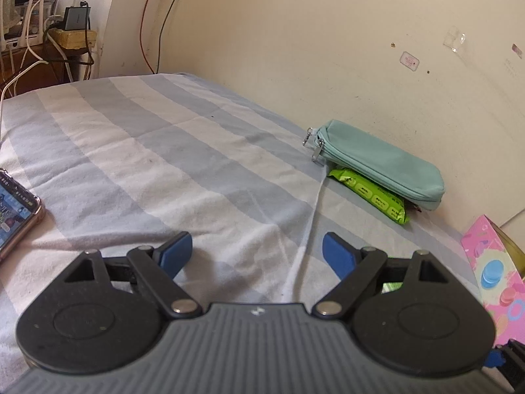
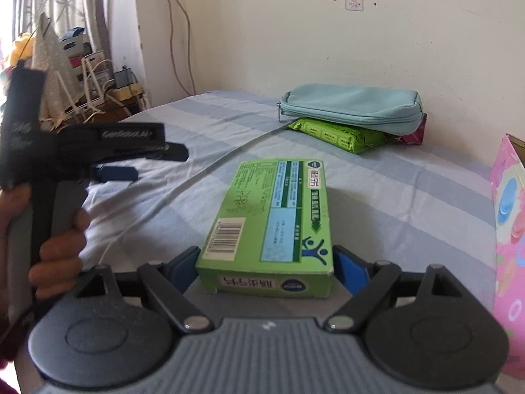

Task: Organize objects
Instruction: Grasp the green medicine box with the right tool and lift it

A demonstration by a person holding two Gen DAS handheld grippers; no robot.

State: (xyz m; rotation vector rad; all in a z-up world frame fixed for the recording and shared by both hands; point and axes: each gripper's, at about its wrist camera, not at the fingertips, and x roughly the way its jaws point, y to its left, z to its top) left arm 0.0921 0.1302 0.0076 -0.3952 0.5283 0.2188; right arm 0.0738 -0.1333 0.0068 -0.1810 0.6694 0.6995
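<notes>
A green cardboard box [image 2: 269,223] lies flat on the striped bedsheet [image 2: 393,190]. My right gripper [image 2: 265,259] is shut on its near end, with a blue pad against each side. My left gripper [image 1: 257,251] hovers open over the sheet [image 1: 164,151] with nothing between its fingers. In the right wrist view a hand holds the left gripper [image 2: 131,167] at the left, blurred. A teal zip pouch [image 1: 377,161] [image 2: 351,106] rests on a green wipes pack [image 1: 374,193] [image 2: 338,133] by the wall.
A pink patterned box [image 1: 495,262] [image 2: 508,229] stands at the right edge. A phone [image 1: 16,210] with its screen lit lies at the left of the bed. A dark red item [image 2: 415,136] peeks from under the pouch. Cables and clutter fill the far left corner.
</notes>
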